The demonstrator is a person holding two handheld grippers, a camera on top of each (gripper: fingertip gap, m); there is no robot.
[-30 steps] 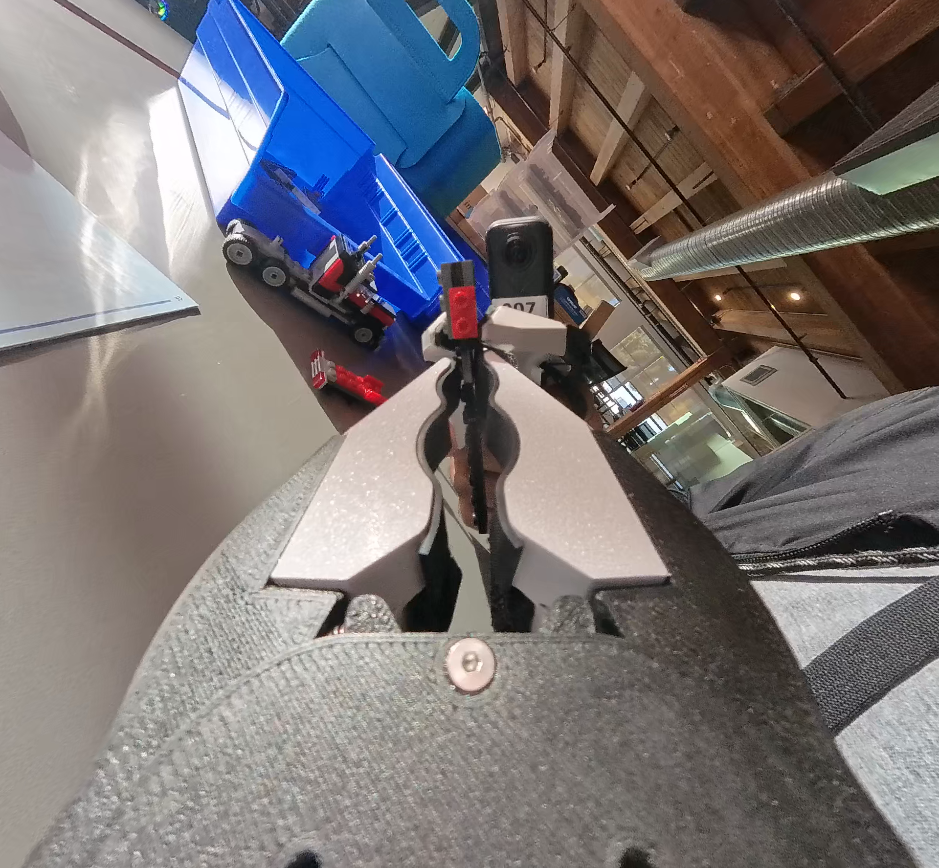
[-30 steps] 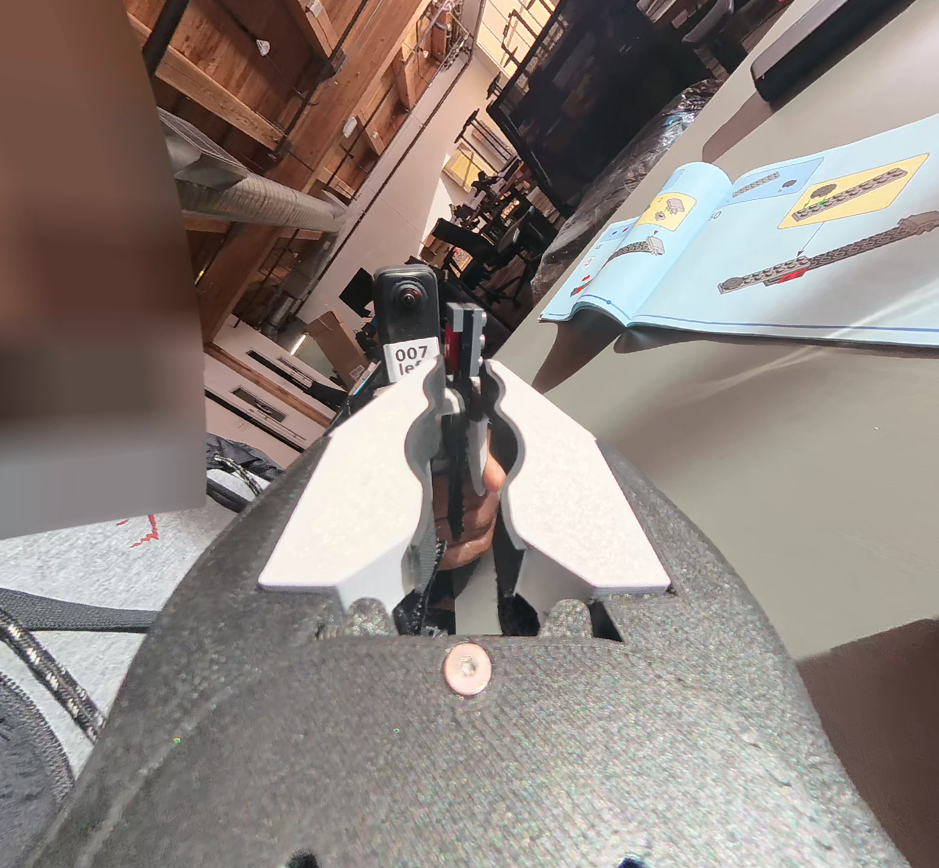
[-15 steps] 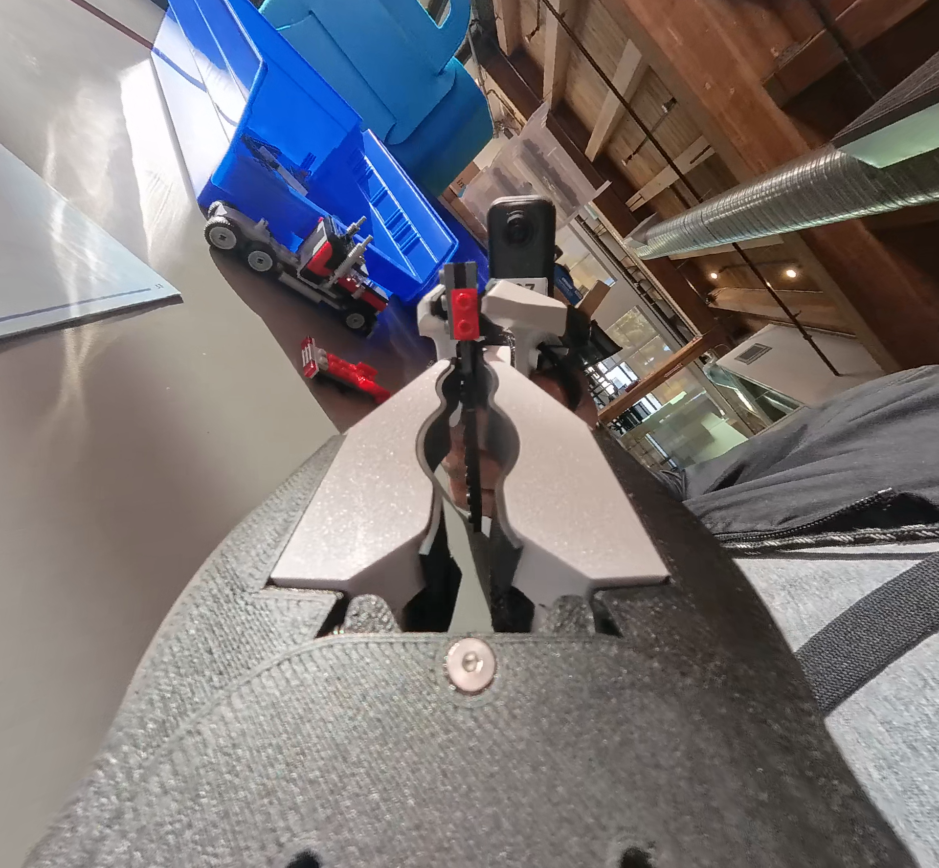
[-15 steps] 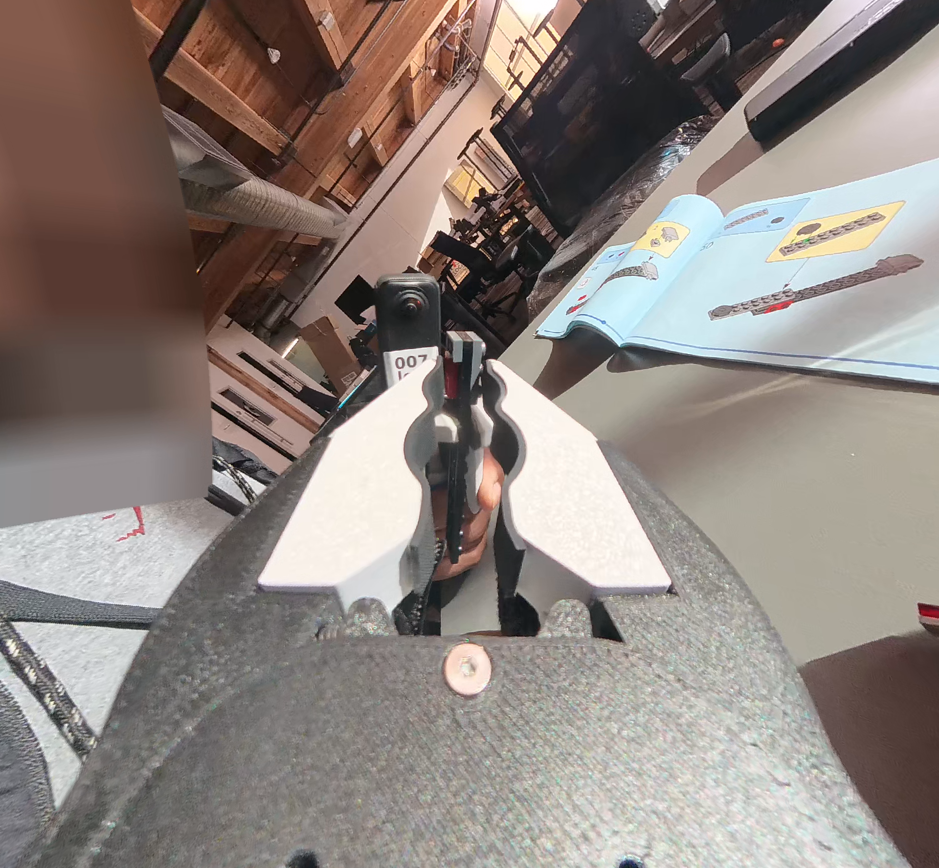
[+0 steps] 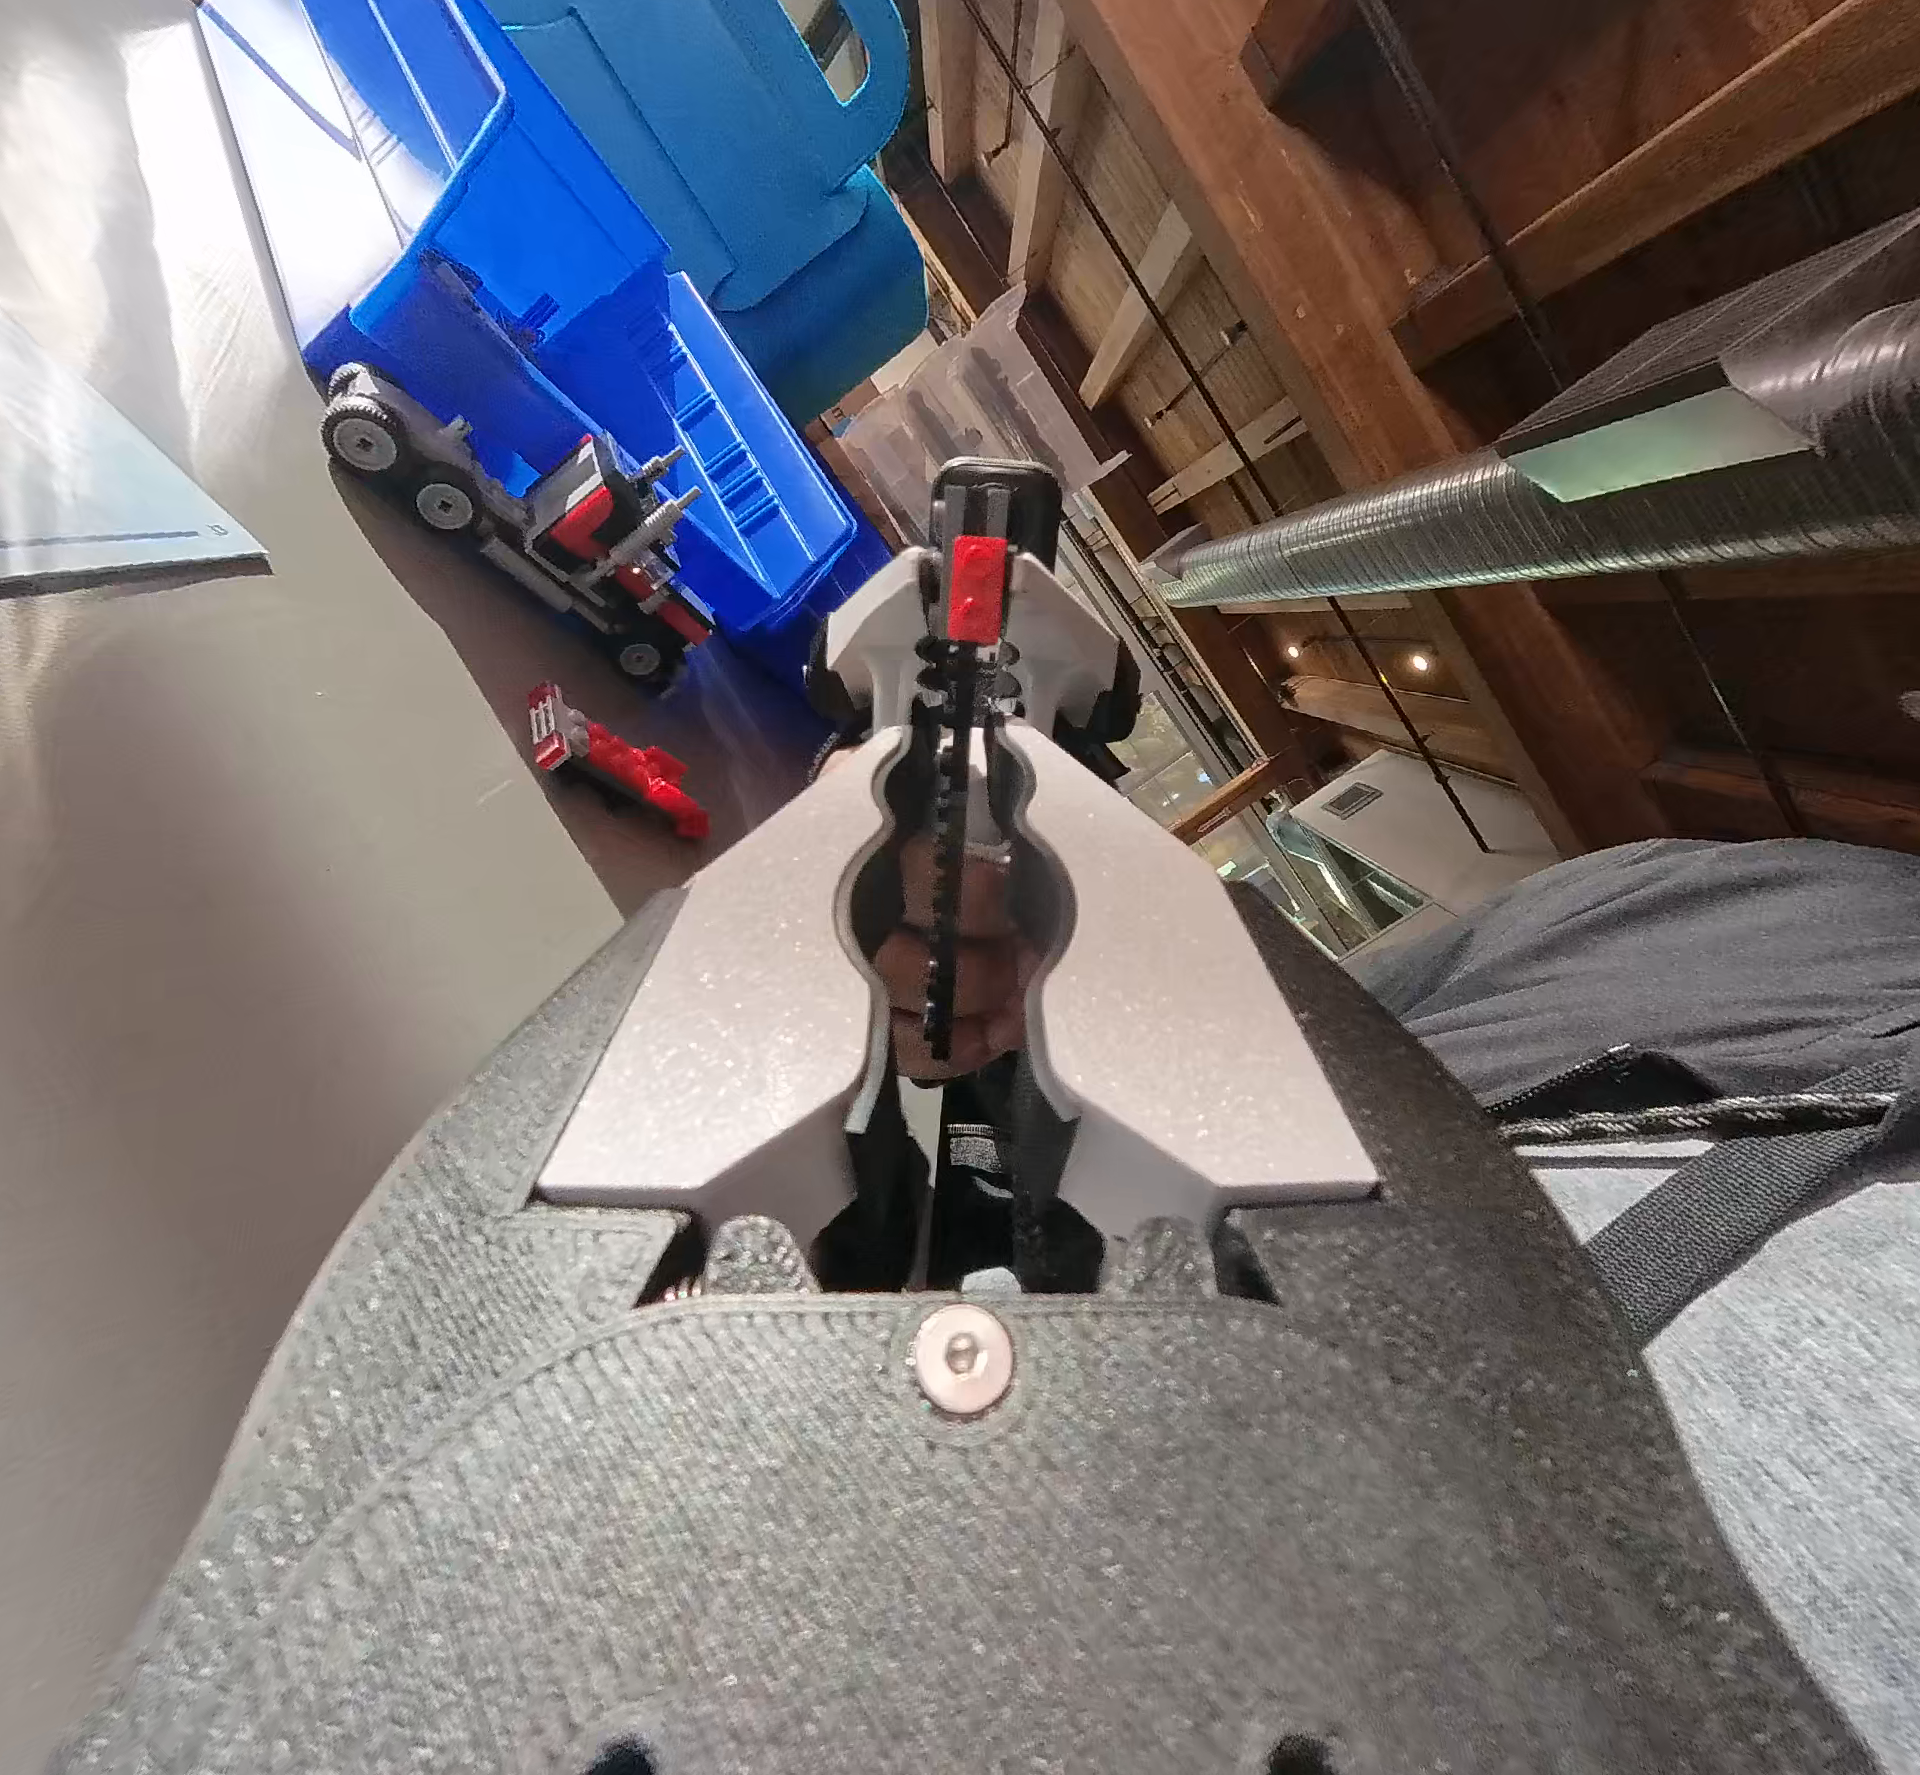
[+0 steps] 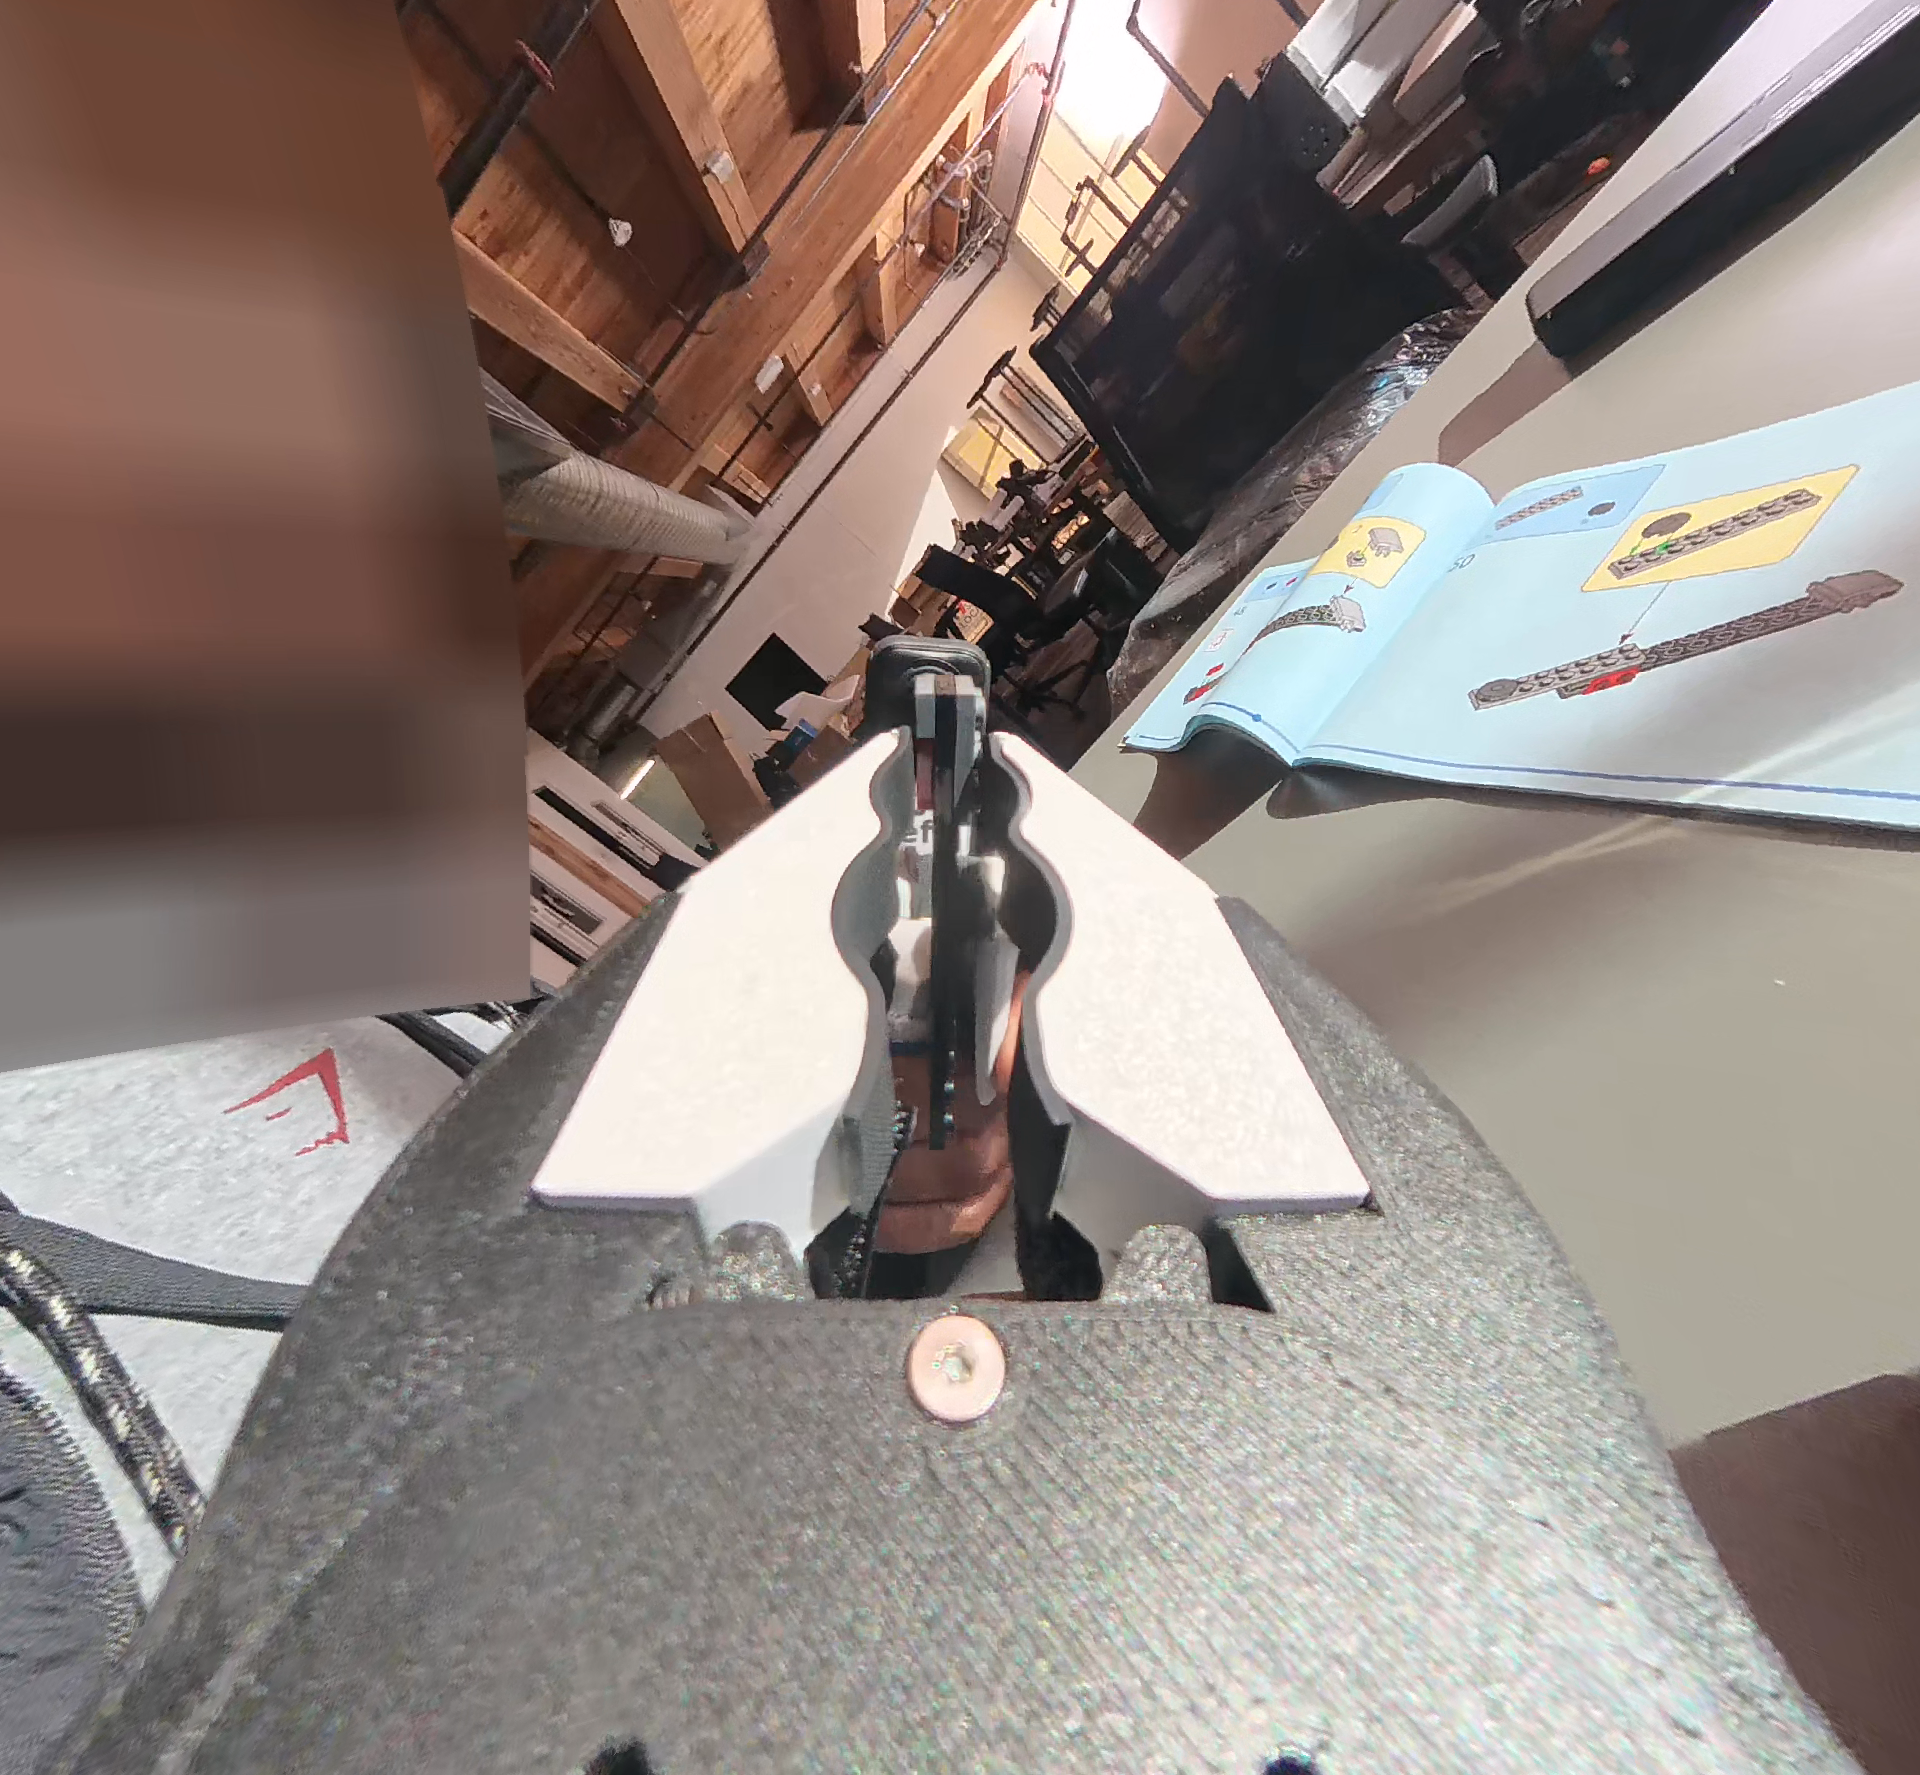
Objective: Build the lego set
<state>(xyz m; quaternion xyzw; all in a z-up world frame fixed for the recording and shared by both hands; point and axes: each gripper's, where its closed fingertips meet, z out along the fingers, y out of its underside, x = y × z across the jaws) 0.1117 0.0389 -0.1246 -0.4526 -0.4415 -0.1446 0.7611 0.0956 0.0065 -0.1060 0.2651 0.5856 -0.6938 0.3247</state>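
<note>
**Grey table, timber-ceilinged workshop**

Left to right: blue bin [image 5: 499, 271]; toy truck [image 5: 540, 520] beside it; loose red bricks [image 5: 613, 769]; both grippers, left gripper [image 5: 961, 749] and right gripper [image 6: 940, 759], pinching one long black strip [image 5: 945, 894]; open booklet [image 6: 1558, 645].

A: What is on my worktop [image 5: 260, 894]?
B: Grey, glossy surface. Far edge: blue bin [image 5: 540, 291]. Lego truck [image 5: 540, 520] on its wheels just beside the bin.
A: Loose parts?
B: Small red sub-assembly [image 5: 613, 764] near the truck, apart from it. Open instruction booklet [image 6: 1621, 645] lying flat. Dark flat slab [image 6: 1714, 167] behind it.
</note>
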